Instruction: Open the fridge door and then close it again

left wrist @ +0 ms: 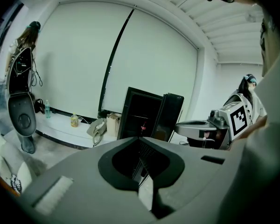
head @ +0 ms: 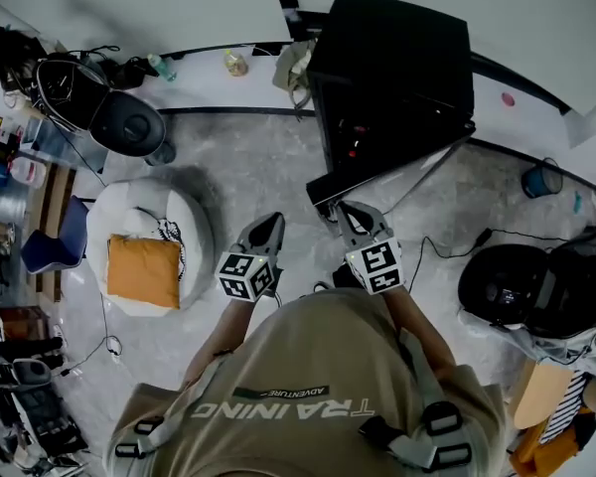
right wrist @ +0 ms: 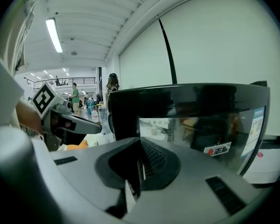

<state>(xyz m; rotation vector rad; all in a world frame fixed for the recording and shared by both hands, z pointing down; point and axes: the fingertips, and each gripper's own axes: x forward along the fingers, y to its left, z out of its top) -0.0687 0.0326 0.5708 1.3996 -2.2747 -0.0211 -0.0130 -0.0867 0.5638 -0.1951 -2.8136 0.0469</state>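
The left gripper [head: 266,225] hangs clenched on nothing over bare floor just left of the door's free edge, and it could be clipped or pinched if it drifts into the gap as the door swings. The right gripper [head: 350,212] is likewise pinched shut and empty, close against the glossy outer face of the fridge door [head: 377,172]. That door stands open on the fridge [head: 397,68] at the floor's far edge, so a push from closed tips could skid off the face, slam the door, or leave it unlatched.
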